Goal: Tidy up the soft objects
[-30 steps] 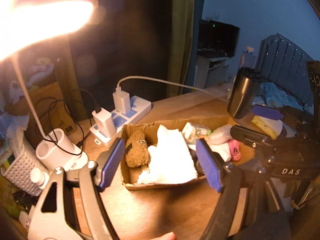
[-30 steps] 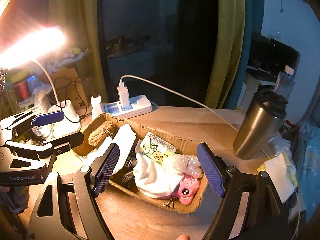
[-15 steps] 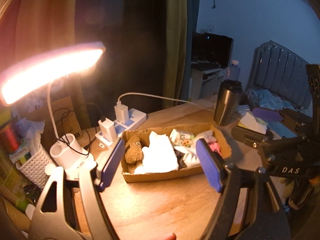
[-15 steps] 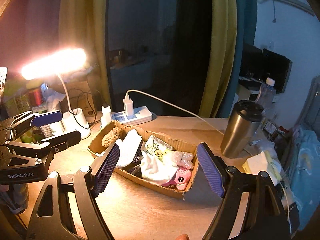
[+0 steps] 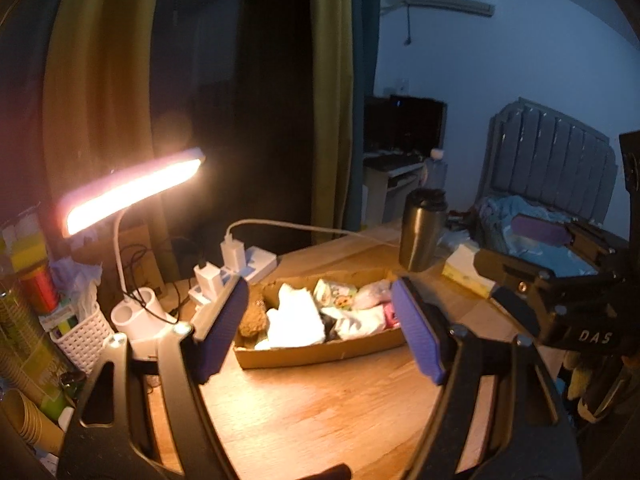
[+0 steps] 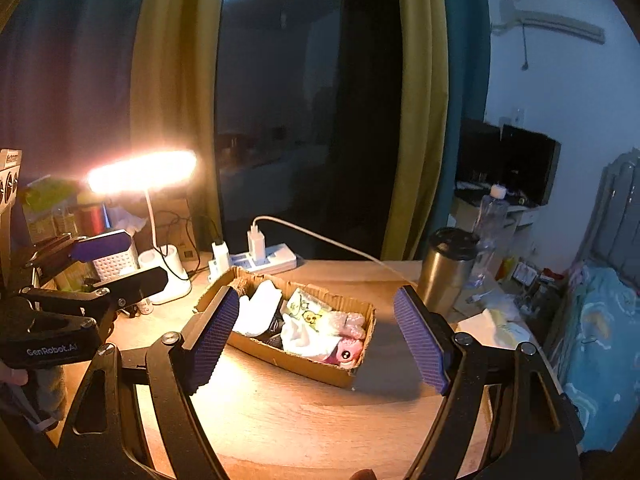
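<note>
Both jaws gape wide, empty — cardboard box point(image 5: 320, 354) of soft things sits beyond them, untouched.

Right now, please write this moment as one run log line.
left gripper: open, empty | right gripper: open, empty | cardboard box: on desk, holding soft items | both grippers apart from the box

The left tongs point(image 5: 320, 330) stand wide apart with nothing between them, above the wooden worktop point(image 5: 320, 408). Beyond them a shallow cardboard box point(image 5: 320, 354) holds a brown plush toy point(image 5: 253, 320), a white cloth point(image 5: 296, 322), a printed packet point(image 5: 335, 294) and something pink point(image 5: 390, 316). Toward the worktop's far edge lie a white power strip point(image 5: 250, 264) and a steel tumbler point(image 5: 422, 232). A lit desk lamp point(image 5: 132, 192) stands at the left edge. The right tongs point(image 5: 536, 256) show at the right, open.
</note>
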